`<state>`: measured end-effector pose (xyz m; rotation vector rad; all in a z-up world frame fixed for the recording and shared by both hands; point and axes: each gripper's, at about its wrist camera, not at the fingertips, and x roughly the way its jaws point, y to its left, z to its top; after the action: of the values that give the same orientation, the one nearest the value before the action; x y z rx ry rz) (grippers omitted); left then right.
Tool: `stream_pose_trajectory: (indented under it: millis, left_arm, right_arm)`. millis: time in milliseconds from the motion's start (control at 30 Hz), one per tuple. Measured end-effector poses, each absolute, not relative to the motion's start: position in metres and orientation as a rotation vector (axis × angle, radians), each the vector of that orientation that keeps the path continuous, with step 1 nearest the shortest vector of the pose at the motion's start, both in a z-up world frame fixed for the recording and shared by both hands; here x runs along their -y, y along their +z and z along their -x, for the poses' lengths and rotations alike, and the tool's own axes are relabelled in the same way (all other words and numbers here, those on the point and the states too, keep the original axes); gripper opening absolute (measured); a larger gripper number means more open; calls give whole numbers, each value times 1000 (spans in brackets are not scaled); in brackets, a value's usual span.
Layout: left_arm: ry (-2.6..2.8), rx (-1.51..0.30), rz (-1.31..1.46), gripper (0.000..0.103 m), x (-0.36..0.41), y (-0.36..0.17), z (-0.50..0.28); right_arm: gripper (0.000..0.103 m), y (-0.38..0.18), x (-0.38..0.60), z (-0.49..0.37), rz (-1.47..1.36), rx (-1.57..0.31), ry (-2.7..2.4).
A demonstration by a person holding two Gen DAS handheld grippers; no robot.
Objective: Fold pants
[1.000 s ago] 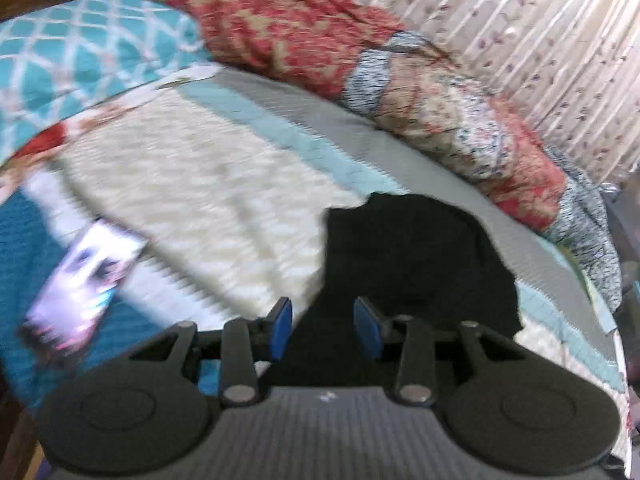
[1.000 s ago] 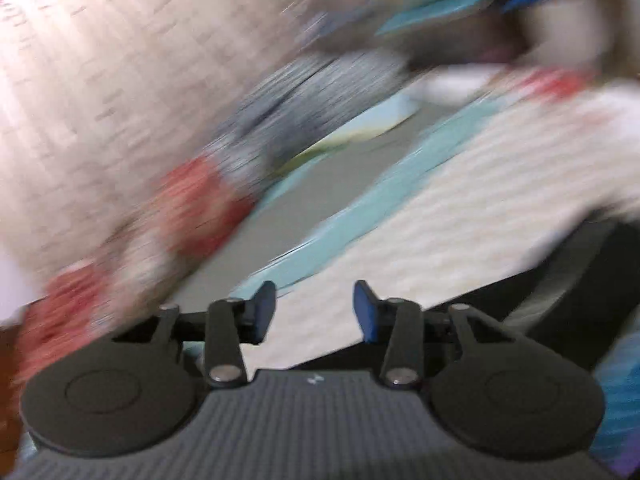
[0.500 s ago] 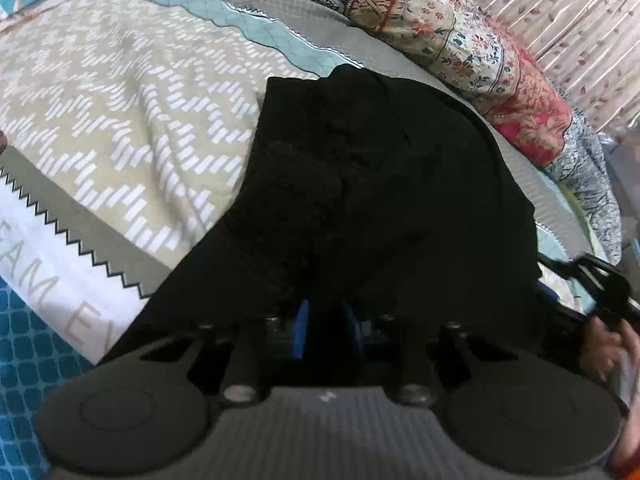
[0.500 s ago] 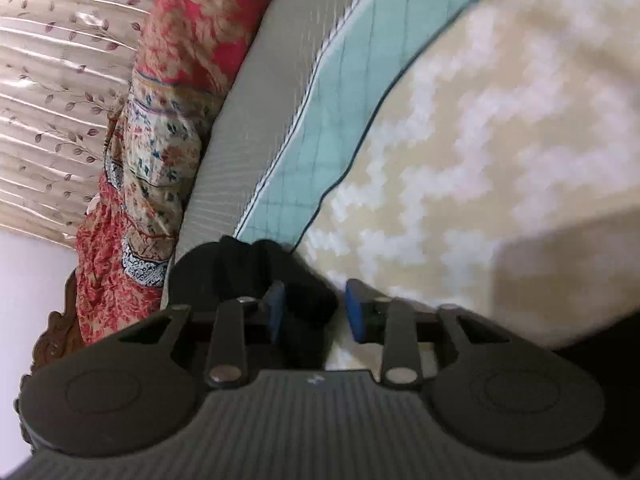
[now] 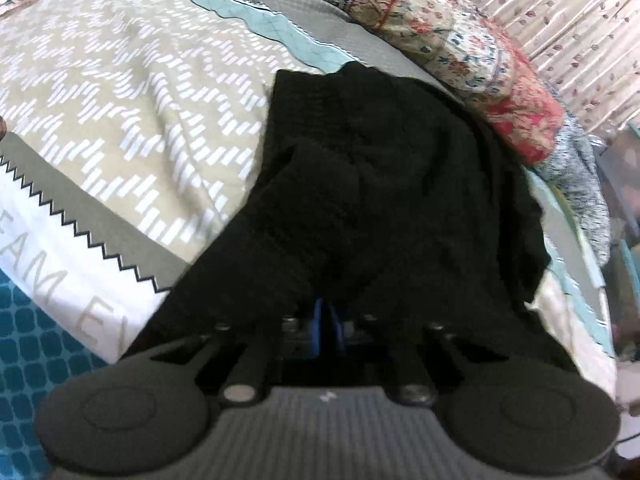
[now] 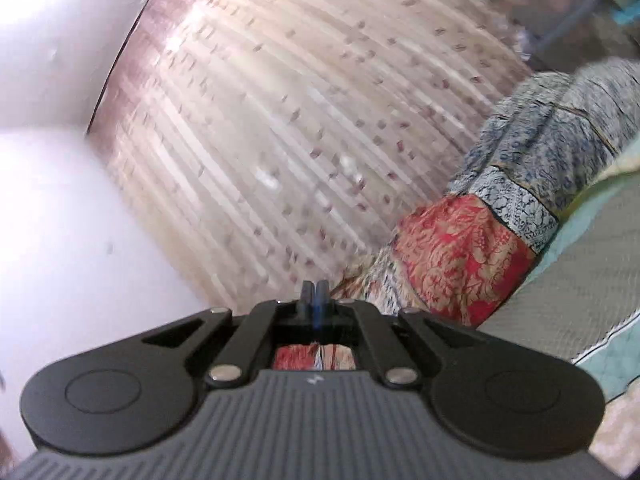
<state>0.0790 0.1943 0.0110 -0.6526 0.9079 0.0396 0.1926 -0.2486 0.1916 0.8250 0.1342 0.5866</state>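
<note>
Pants [image 5: 384, 184], black and soft, are spread on the bed [image 5: 132, 120], toward 12 o'clock from the left gripper [image 5: 326, 322]. Its fingers are clenched on the floppy cloth edge. The right gripper [image 6: 315, 296] is closed on nothing seen.

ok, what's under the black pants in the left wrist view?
The pants lie on the patterned bedspread, which shows around them. Whatever is directly beneath is covered by the fabric.
</note>
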Motion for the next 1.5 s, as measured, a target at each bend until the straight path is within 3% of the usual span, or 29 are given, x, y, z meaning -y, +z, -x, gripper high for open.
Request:
stream_pose_trajectory:
  millis: [100,133,167,200,267,333,433,500,567,600,633,733,833,933,1000,1067,1133,1300,1333,1400,1500]
  left_arm:
    - [47,-793,638,46,-208,43,-77]
    - [91,-761,609,63,-214,53,-80]
    - [129,-745,591,71,-219,59,-85]
    - [160,-742,583,75,-226,63,-93]
    - [167,-769,605,82,-241,59,-115]
    - [182,-839,651,77,-248,46,-134]
    - [182,-895,618,38,-239,28,-149]
    - [209,-880,577,31,-229,23,-150]
    - [238,-855,523,11,-224,26,-146]
    - [251,-852,515,10,-224,27,-144]
    - [244,-845,538,9,-227,28,-140]
    - [223,-814,645,8,-242,29,-124]
    - [222,-820,703,5,-250,18,-119]
    - [218,-810,764,7,-257,12,-115]
    - [210,-799,787,11,-260,11,-113]
    - [216,-794,785,24,-262,12,-112]
    - [210,-788,781,32,-263,13,-112]
    - [206,-797,765,35,-261,15,-122]
    - [203,-794,771,36,-261,15,-122]
    - [204,-791,774,36,-262,14,-122]
    - [213,-789,777,36,-259,13,-120]
  right_arm:
    - [8,180,244,-190,-723,-281,558]
    - [11,169,243,-188,-691,-326,542]
    - [25,154,239,-192,-675,-383,519]
    - [52,137,237,-193,-671,-445,503]
    - [62,101,221,-207,-666,-557,466]
    - [62,66,198,-226,-642,-660,435]
    - [63,21,166,-260,-598,-780,390]
    - [65,0,148,-277,-641,-853,394]
    - [62,-7,133,-284,-720,-881,435]
    - [28,-7,124,-288,-743,-897,471]
    - [13,0,113,-291,-759,-926,517]
    - [14,55,84,-269,-637,-775,733]
    - [14,129,53,-192,-283,-567,1078]
    - [23,147,40,-99,46,-550,1390]
    - [43,134,38,-54,193,-621,1498]
    - [46,121,42,-34,240,-662,1482]
    - [46,115,53,-39,168,-710,1441]
    - [48,114,82,-112,-212,-790,1117]
    - [51,105,84,-137,-293,-821,1013]
    - [70,84,85,-176,-443,-892,834]
    - [74,40,77,-220,-678,-1032,689]
